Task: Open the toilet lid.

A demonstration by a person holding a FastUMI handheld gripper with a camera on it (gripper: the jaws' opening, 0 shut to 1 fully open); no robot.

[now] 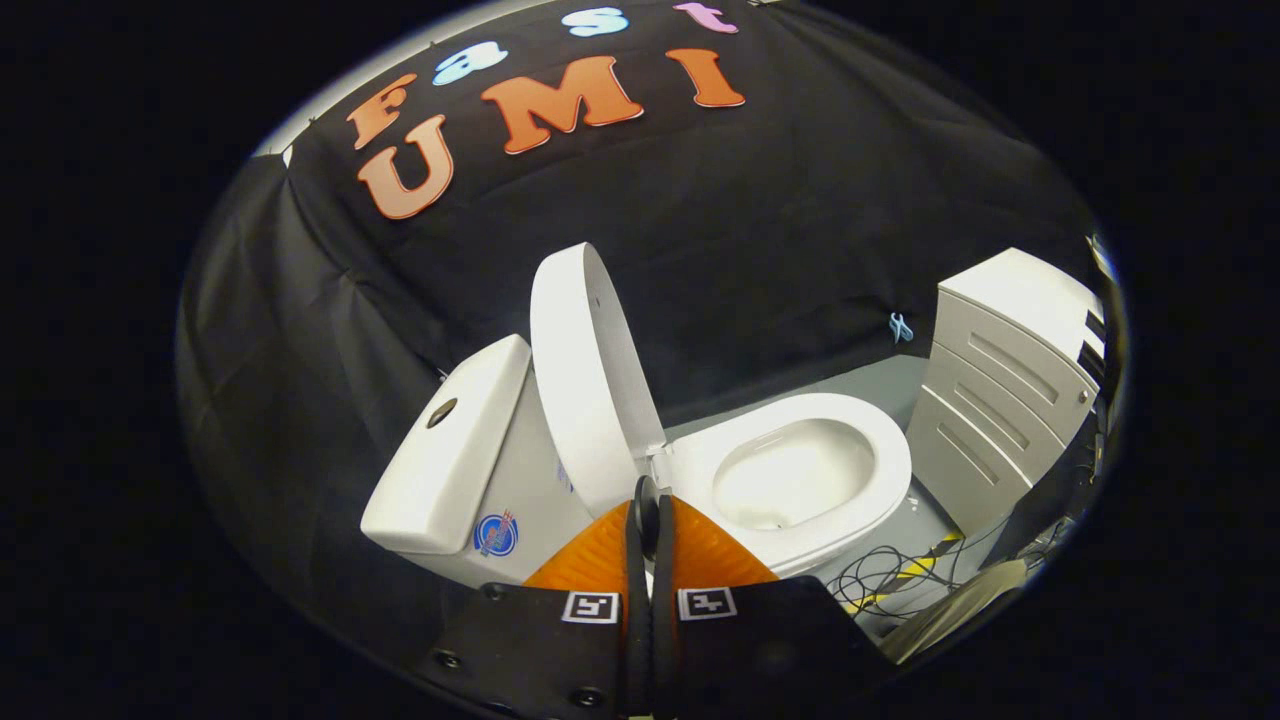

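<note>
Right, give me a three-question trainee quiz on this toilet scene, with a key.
1. True or false: the white oval plastic toilet lid stands raised beside the white ceramic cistern.
2. The fingers of the hand-held gripper are: A) spread wide, B) closed together on nothing, C) clamped on the lid.
3. Fill in: beyond the white toilet seat stands a pale grey ____ cabinet.

Key: 1 true; 2 B; 3 drawer.

Fisheye camera riding on the gripper (648,500), looking forward and down along its pressed-together fingers, close to the toilet's side (800,470), raised lid (585,380) just ahead, drawer cabinet (1000,390) beyond, cloth wall behind
</note>
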